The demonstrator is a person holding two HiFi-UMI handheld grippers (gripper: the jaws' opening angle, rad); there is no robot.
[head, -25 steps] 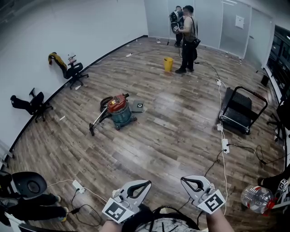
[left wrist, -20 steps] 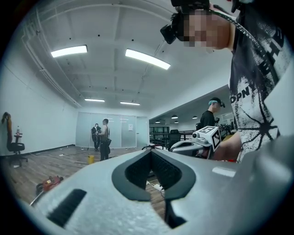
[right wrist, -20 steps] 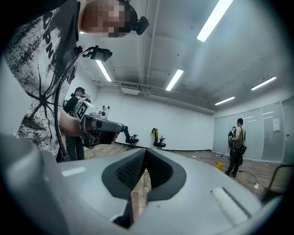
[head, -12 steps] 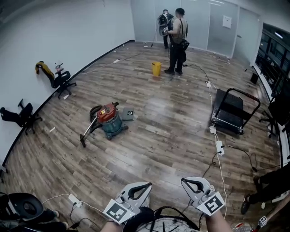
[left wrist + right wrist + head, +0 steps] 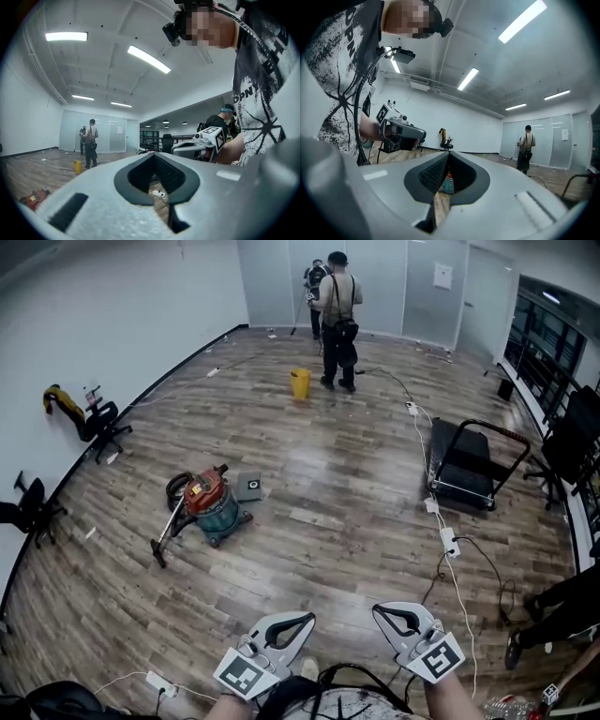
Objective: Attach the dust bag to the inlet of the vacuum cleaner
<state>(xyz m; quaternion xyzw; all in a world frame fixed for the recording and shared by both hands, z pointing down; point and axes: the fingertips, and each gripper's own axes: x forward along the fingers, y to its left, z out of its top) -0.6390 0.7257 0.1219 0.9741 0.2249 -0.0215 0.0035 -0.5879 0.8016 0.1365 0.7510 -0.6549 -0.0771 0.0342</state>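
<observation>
The vacuum cleaner (image 5: pixel 208 505), with a red top and a teal drum, stands on the wooden floor far ahead and to the left, its hose and wand (image 5: pixel 169 532) trailing left. A flat grey square piece with a round hole, perhaps the dust bag (image 5: pixel 248 487), lies on the floor just right of it. My left gripper (image 5: pixel 310 617) and right gripper (image 5: pixel 375 608) are held level at the bottom of the head view, both shut and empty. The vacuum cleaner (image 5: pixel 448 183) shows through the right gripper's jaw window, and the vacuum cleaner (image 5: pixel 33 198) sits low and left in the left gripper view.
A person (image 5: pixel 336 320) stands at the far end beside a yellow bucket (image 5: pixel 300 382). A black cart (image 5: pixel 466 468) stands at the right, with power strips and cables (image 5: pixel 448 542) on the floor near it. Office chairs (image 5: pixel 98 418) line the left wall. Another power strip (image 5: pixel 159 682) lies near my feet.
The whole scene has slid left and down in the head view, and the vacuum cleaner is a little nearer. Both grippers stay shut in the same place in the frame.
</observation>
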